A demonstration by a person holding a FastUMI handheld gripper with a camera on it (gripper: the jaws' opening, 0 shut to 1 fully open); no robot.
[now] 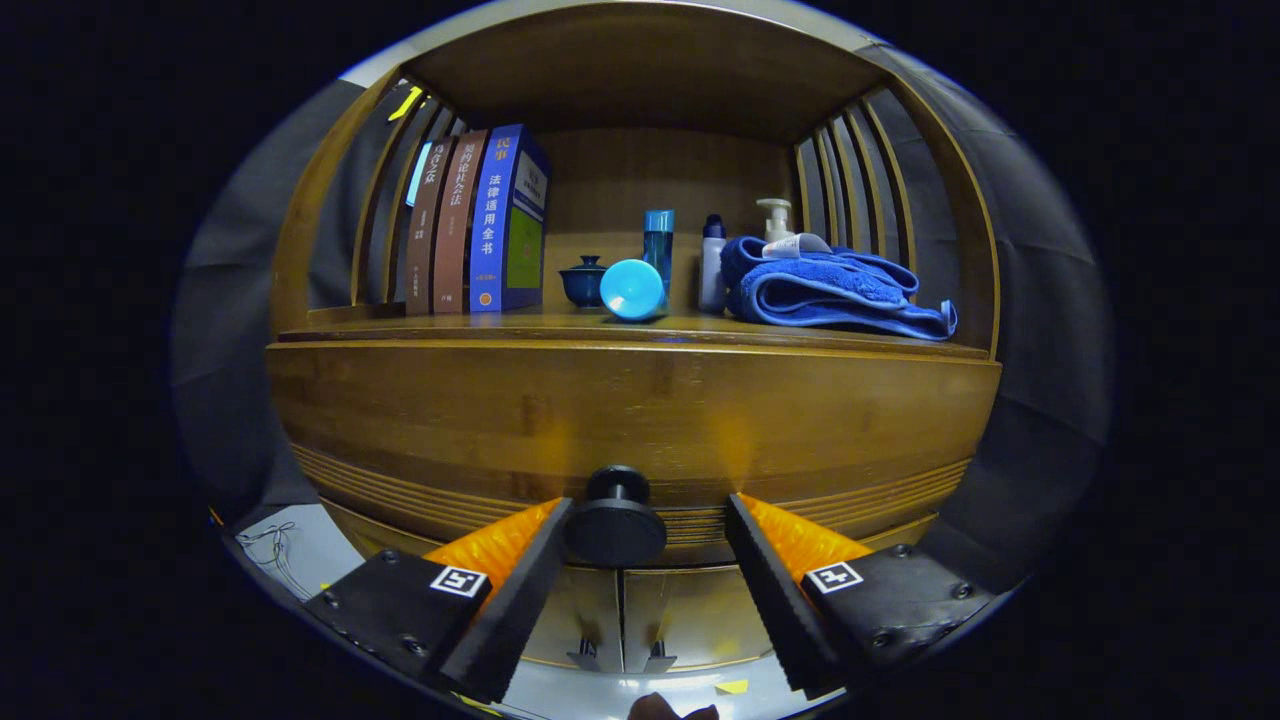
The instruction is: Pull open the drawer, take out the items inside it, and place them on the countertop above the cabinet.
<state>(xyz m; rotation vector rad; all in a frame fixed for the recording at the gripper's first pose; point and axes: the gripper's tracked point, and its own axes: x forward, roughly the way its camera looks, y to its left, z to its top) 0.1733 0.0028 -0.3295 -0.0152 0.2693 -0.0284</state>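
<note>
Straddling the knob [614, 522] with my gripper [648, 515] spread, the drawer [630, 420] front shut flush just ahead.

My fingers stand apart: the knob sits between them, right against the left finger [520, 570] with a clear gap to the right one, so neither clamps it. If I close from this offset, I judge the left finger could push the knob sideways, or the right one could catch only its rim and slip off once I pull. A tug that is not straight back could jam the drawer in its slot. Whatever lies inside is hidden behind the front, so I cannot tell what there is to lift. Beyond my fingers, the countertop [560, 325] holds books [480, 225], a lidded cup [585, 282], a round blue lid [632, 290], bottles [660, 245] and a folded towel [830, 290]; little room is free, so anything set down carelessly may knock these over.
</note>
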